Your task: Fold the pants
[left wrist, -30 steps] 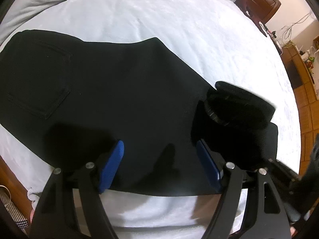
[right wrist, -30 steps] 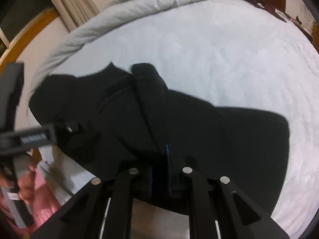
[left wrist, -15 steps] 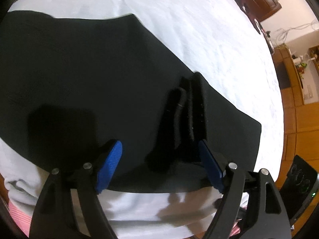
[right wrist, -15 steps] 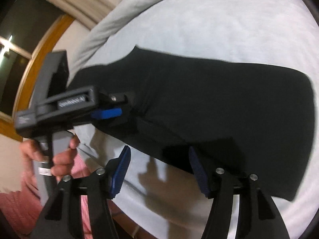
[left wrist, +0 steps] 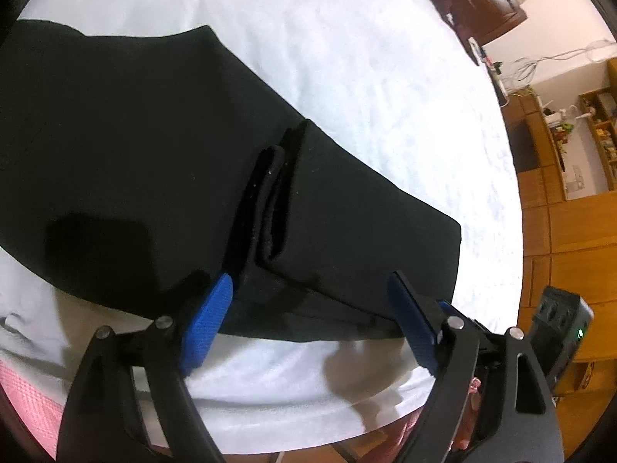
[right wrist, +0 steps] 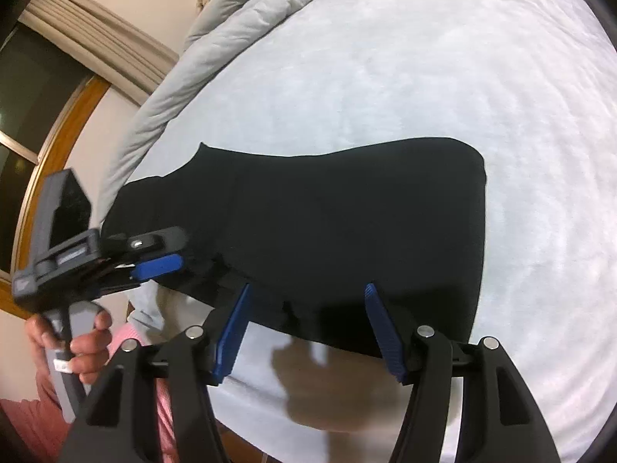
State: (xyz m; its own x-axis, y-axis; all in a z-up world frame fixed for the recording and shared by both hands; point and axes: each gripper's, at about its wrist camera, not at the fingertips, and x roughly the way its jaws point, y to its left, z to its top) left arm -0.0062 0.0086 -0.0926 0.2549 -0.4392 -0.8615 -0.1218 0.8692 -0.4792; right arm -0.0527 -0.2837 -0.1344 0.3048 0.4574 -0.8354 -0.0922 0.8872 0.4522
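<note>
our left claw (left wrist: 310,322) and right claw (right wrist: 304,328) share one build: matte black forked arms, each finger faced with a ribbed blue pad (left wrist: 206,324) and pinned by round silver screws (left wrist: 163,322). the left unit's dark grey housing (right wrist: 61,231) carries small white lettering. we wear pink knit fabric (right wrist: 23,420).

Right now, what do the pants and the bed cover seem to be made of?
Pants: matte black woven cloth, maybe denim; no sheen, and the folded edge stands thick. Bed cover: soft white fabric, probably fleece or terry; its surface looks faintly fuzzy and mottled.
</note>
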